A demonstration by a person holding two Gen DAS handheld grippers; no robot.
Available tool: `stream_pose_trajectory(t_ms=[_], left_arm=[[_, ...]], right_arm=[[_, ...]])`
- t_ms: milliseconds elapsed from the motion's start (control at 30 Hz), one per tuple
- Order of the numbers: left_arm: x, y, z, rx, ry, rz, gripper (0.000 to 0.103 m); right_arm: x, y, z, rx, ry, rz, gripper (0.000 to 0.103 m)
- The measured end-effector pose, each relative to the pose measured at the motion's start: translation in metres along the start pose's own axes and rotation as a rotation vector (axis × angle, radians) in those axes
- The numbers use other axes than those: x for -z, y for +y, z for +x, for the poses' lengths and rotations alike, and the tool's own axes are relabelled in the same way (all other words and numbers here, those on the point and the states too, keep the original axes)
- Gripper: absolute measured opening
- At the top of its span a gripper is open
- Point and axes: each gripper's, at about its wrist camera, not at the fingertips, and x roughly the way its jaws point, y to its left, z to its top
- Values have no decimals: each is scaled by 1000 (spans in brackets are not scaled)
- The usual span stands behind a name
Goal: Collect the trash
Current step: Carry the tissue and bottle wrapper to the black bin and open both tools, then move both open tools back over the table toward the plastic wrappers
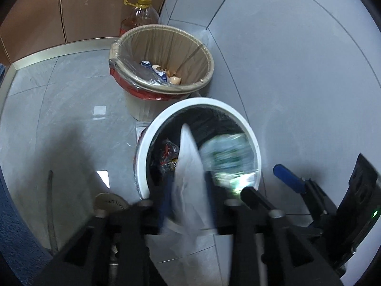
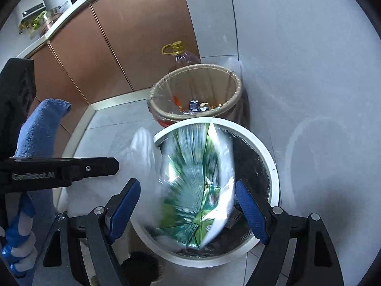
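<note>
Between the blue pads of the left claw [image 1: 188, 190] a white plastic bag [image 1: 189, 162] is being seen, blurred, hanging over the mouth of the white-rimmed bin [image 1: 240, 119]. Jaws are standing partly apart; whether the pads are pressing on the bag cannot be told.

Right claw [image 2: 188, 207]: jaws are being held wide apart, with a blurred green-and-white packet [image 2: 197, 186] seen between them, clear of both pads [image 2: 250, 214]. The packet is placed over the same bin's opening, inside the white rim. In the right wrist view the white bag shows as a pale blur just left of the packet, at the rim's left edge.

The bin is lined with black film; a red-and-dark wrapper [image 1: 167, 153] is lying inside at the left.

Just behind it, touching or nearly so, a beige bin [image 1: 164, 64] with a clear liner is standing on the grey tiled floor [image 1: 59, 109], with eggshells [image 1: 175, 78] and a blue-white carton [image 1: 147, 64] in it. Behind that, an oil bottle with a yellow cap [image 1: 140, 12] is set against the brown cabinet doors [image 2: 100, 47].

At the left edge of the right wrist view, a person's blue sleeve [image 2: 40, 128] and a blue-and-white gloved hand [image 2: 16, 243] are being shown on the left device.
</note>
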Motion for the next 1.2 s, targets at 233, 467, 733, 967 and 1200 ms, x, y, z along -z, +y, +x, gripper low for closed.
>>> stream_pose_trajectory(t_ms=[233,467,733,967,1200], left_arm=[[3,1,-25,72,-52,-50,43],[25,6,-96,72,-178,-82,43],[86,9,-213,6,-399,-72,43],[154,25,-290,-47,-541,-96,43],[228,58,-344,-121,-636,-158,43]], right_arm=[[1,9,-19,27,-24,-19,82],[5,28,-58,-1,-88,4,82],[13,81,-131,-51,-220,-24,82],[18,138,-194,-141,-320,-124,82],[31,183,-240,-232,-388,-219,82]])
